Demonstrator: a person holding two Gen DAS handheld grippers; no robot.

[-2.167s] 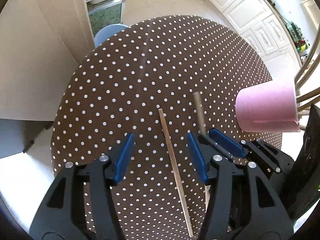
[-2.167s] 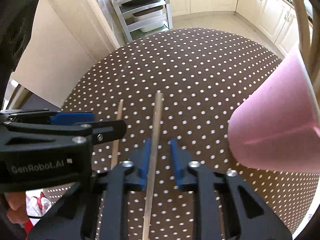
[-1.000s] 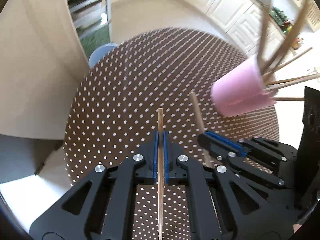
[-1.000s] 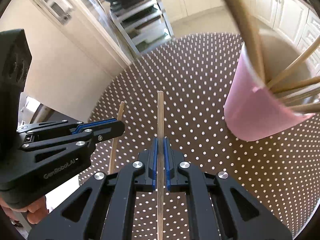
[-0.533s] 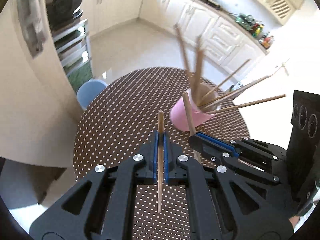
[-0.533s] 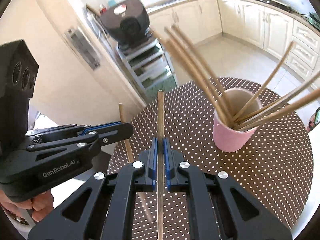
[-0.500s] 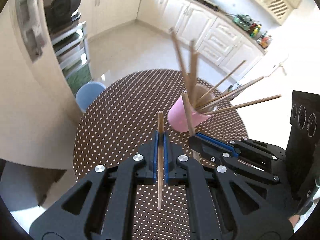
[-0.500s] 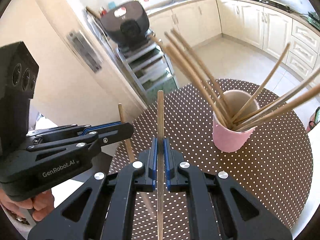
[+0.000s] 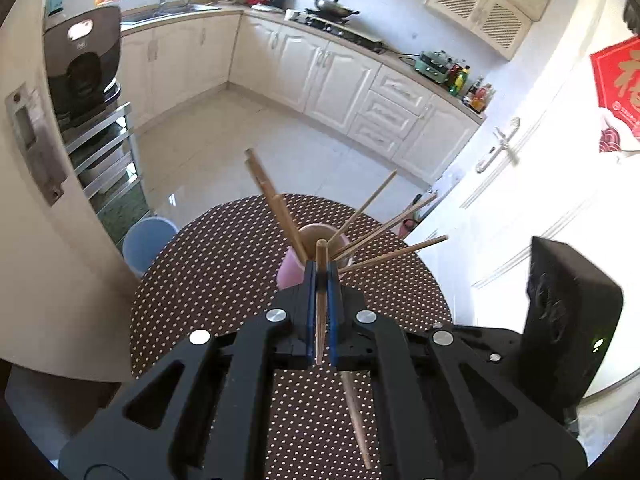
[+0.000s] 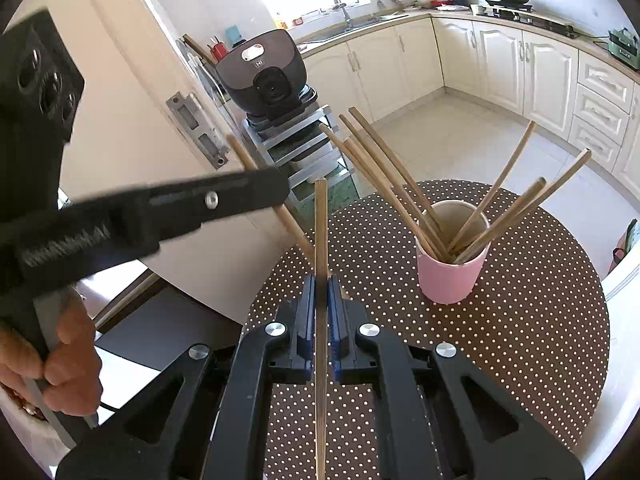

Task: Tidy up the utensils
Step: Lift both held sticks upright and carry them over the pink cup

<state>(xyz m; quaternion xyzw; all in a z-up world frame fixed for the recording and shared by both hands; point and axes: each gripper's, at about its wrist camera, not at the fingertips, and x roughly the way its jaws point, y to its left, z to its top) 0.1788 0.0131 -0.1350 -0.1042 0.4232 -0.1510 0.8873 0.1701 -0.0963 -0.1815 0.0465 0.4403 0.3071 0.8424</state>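
I see the round table point(image 10: 532, 344) under its brown, white-dotted cloth filling the lower half of both wrist views, with pale kitchen cabinets point(image 10: 532, 64) across the floor toward twelve and one o'clock. A blue stool point(image 9: 146, 244) sits just off the table's edge at nine o'clock in my left view.

My left gripper point(image 9: 320, 276) is clamped tight on one wooden chopstick point(image 9: 320, 300), which runs straight along the fingers, its tip poking out over the pink cup point(image 9: 294, 270) at twelve o'clock. In my right view that same gripper reaches in from nine o'clock, blurred, with the person's hand point(image 10: 60, 364) gripping its handle at eight o'clock.

My right gripper point(image 10: 321, 292) is likewise clenched on its own chopstick point(image 10: 321, 232), held in line with the fingers and pointing to twelve o'clock, well clear of the tablecloth.

The pink cup point(image 10: 450, 268) stands upright on the table at two o'clock from the right gripper, apart from it. Its chopsticks point(image 10: 400, 184) fan outward, some leaning to eleven o'clock, others to one and two.
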